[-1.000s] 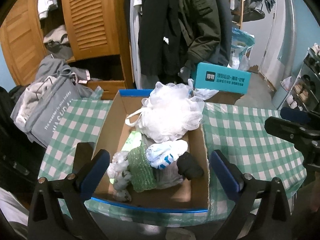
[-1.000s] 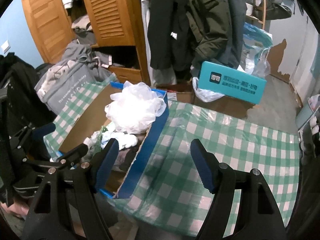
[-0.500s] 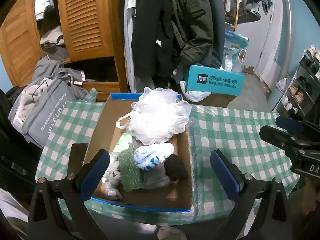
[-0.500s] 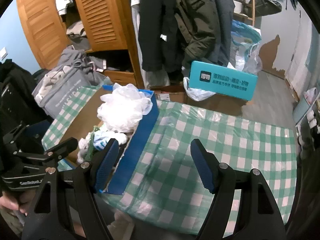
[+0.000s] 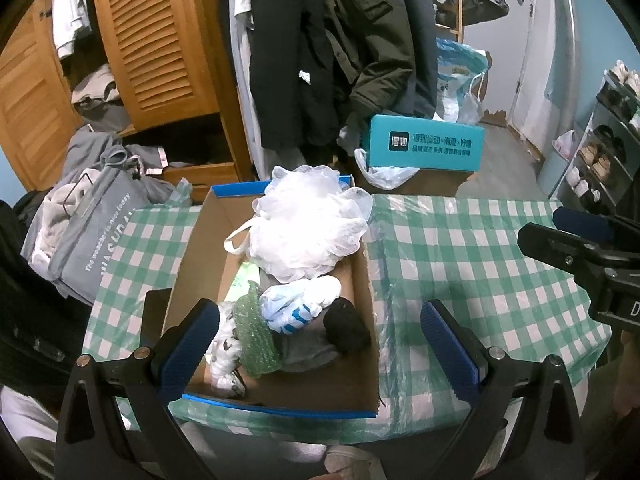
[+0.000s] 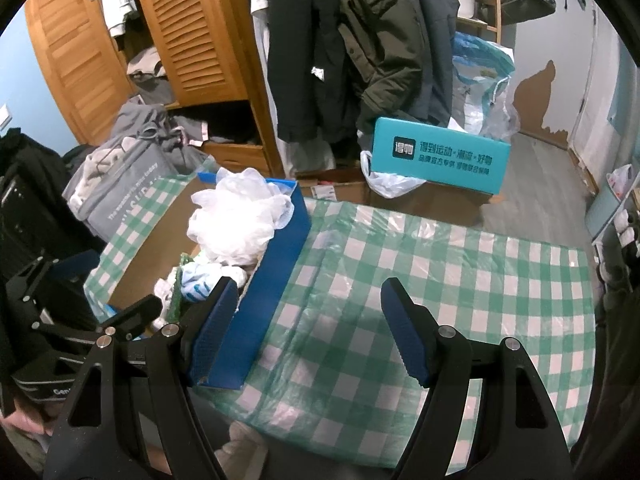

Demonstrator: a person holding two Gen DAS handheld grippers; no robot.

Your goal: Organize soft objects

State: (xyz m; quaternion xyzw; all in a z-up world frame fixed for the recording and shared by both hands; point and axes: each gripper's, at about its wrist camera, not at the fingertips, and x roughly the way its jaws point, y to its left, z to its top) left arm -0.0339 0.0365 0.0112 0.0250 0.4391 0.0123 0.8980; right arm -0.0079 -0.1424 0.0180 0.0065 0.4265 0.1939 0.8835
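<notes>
A cardboard box with blue edges sits on the green-checked table. In it lie a white mesh bath pouf, a white and blue sock, a green mesh piece, a black soft item and a spotted white cloth. My left gripper is open and empty, held back above the box's near end. My right gripper is open and empty over the tablecloth just right of the box.
The checked tablecloth covers the table. A teal box stands on cartons behind it. A grey bag with clothes sits left. A wooden wardrobe and hanging coats stand behind. Shoe shelves are at right.
Both grippers have drawn back and up from the table, so the box and table look smaller. Both stay open and empty. The items in the box have not moved.
</notes>
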